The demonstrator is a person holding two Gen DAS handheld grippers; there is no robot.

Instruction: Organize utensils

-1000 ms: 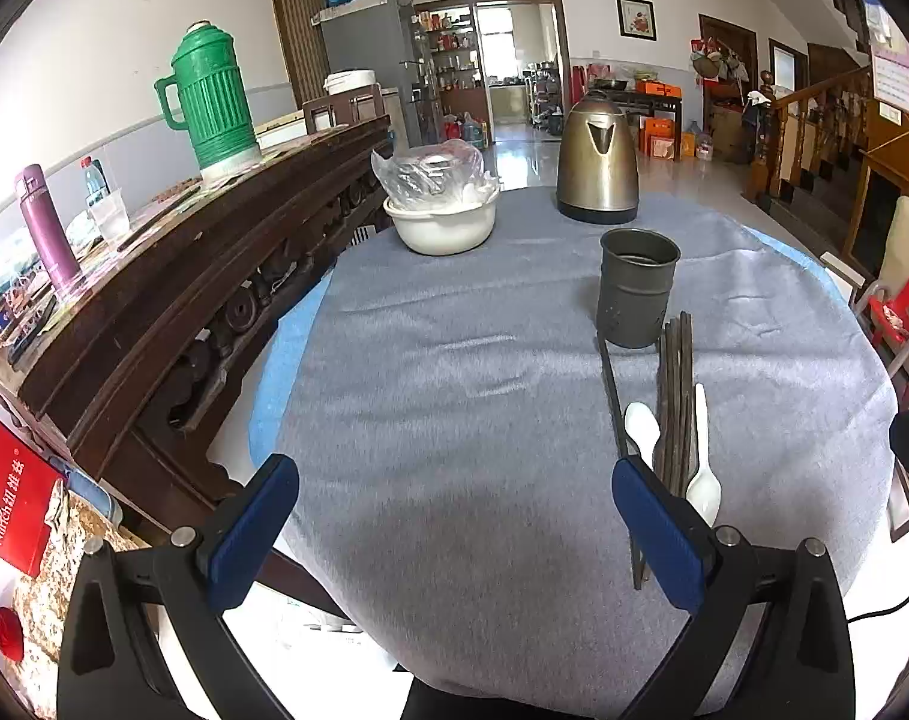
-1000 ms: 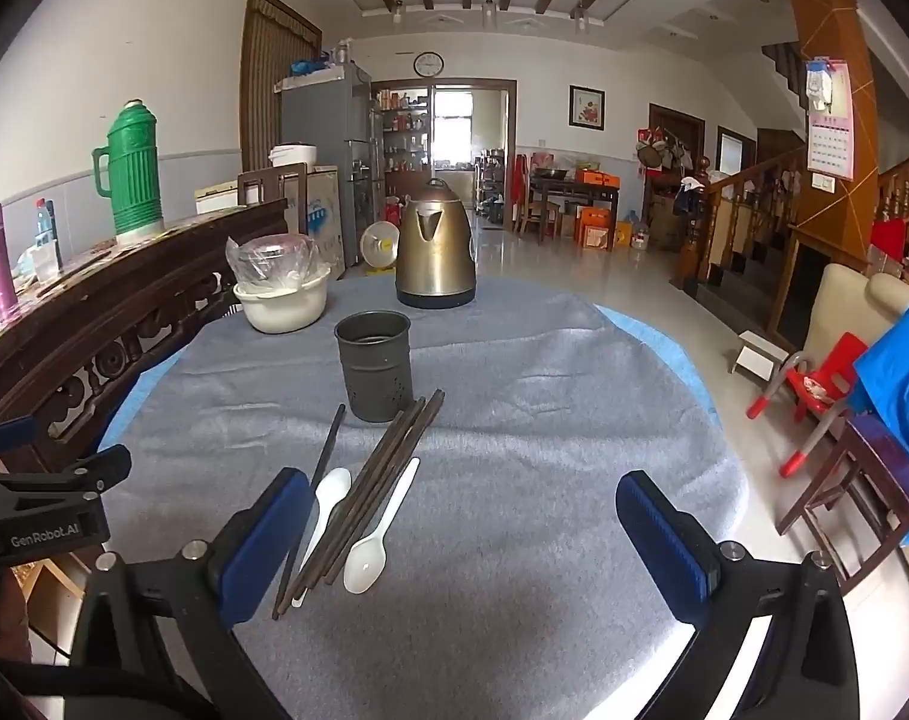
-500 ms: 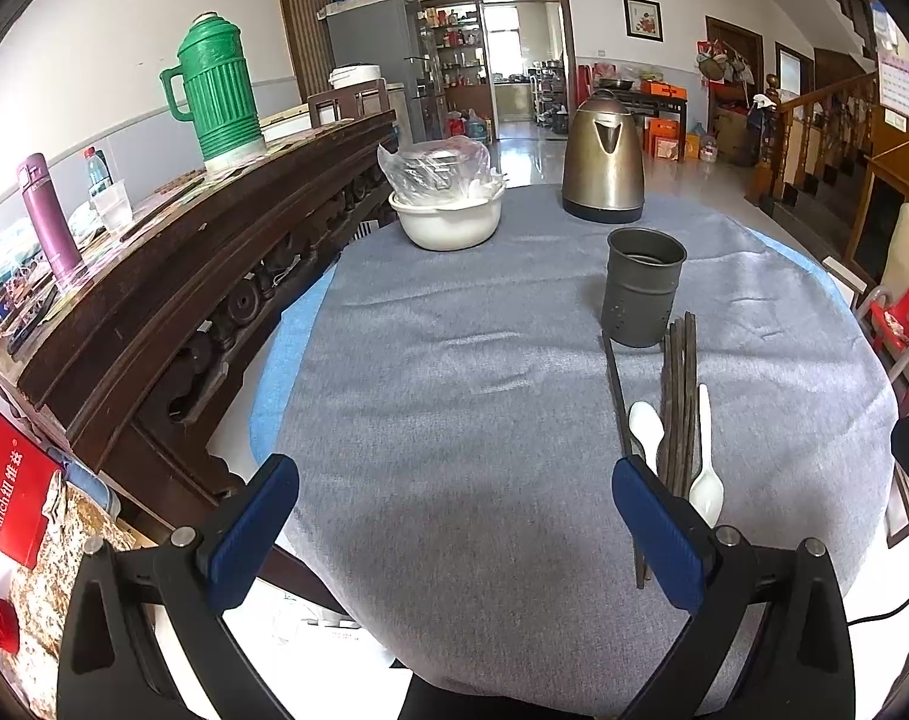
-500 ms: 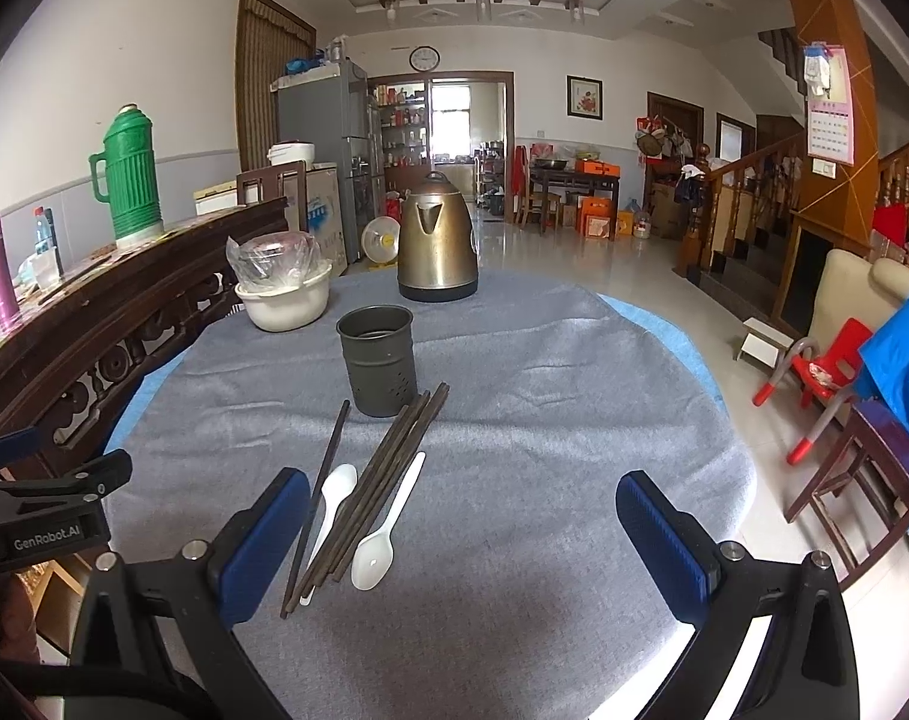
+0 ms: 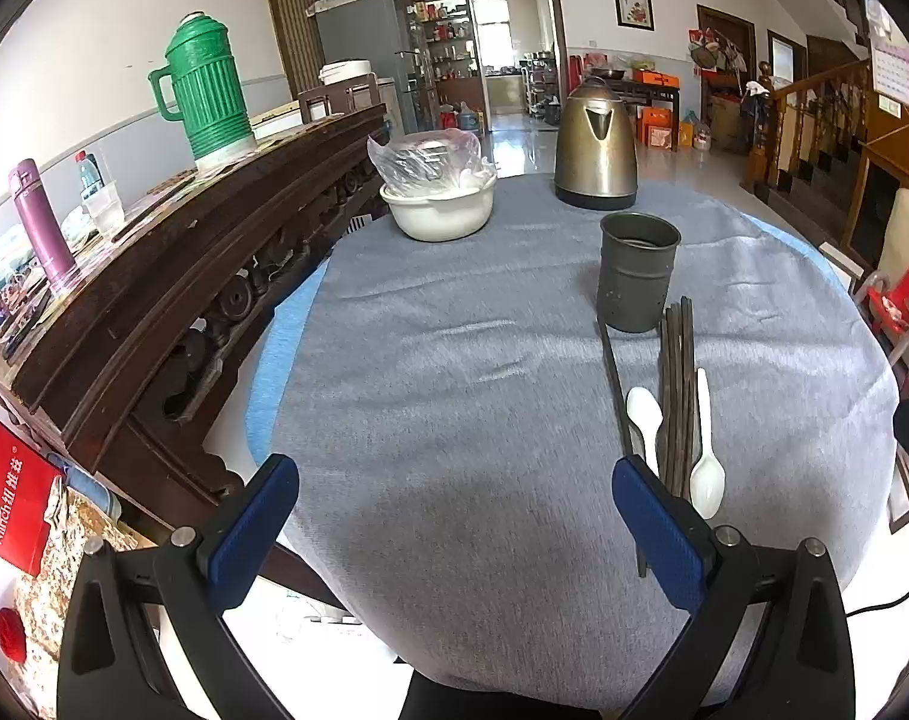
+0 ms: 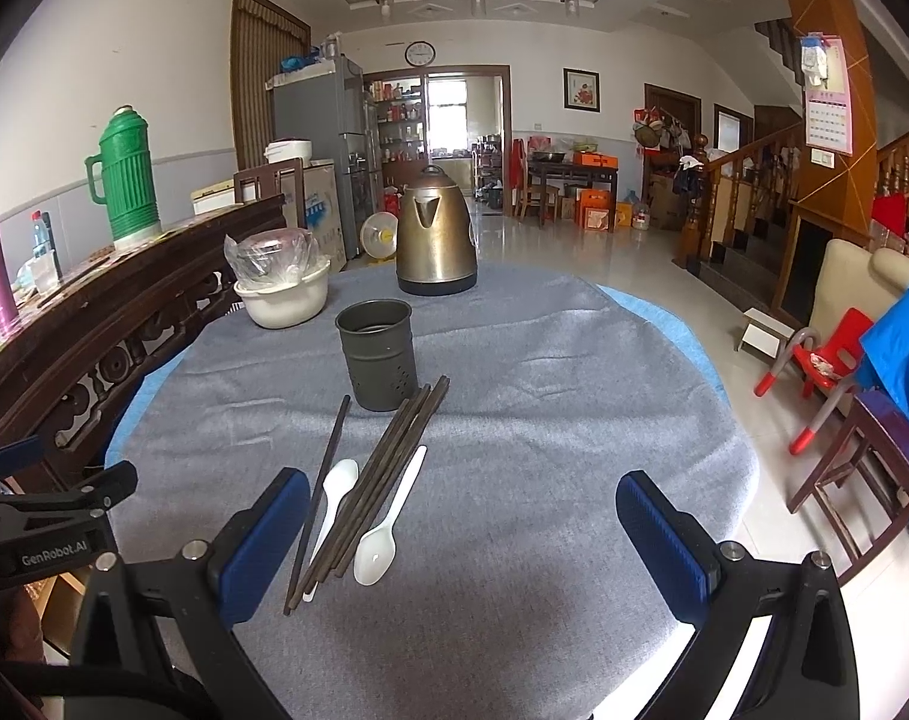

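Dark wooden chopsticks (image 6: 382, 474) lie in a loose bundle on the grey-clothed round tabletop (image 6: 544, 420), and it is their line that the coming move turns on. From our right hand-held gripper (image 6: 463, 540) the bundle sits ahead and toward its left finger, the near tips just inside that finger's blue pad and the far tips running away up and rightward to the foot of the dark grey perforated metal utensil cup (image 6: 377, 354). So the long axis runs roughly fore and aft from us, slanted a little. One single dark chopstick (image 6: 319, 498) lies apart, further left. Two white plastic spoons flank the bundle: the left spoon (image 6: 334, 498) with its bowl away from us, the right spoon (image 6: 388, 522) with its bowl toward us.

From our left hand-held gripper (image 5: 454, 528) the same utensils (image 5: 676, 414) lie off to its right side, partly hidden behind its right finger, with the cup (image 5: 637, 276) beyond them.

Both hand-held grippers hang above the near edge of the tabletop with their jaws spread wide and nothing between them. We judge the right one the nearer and better lined up; it would need to turn so its fingers close across the sticks, not along them
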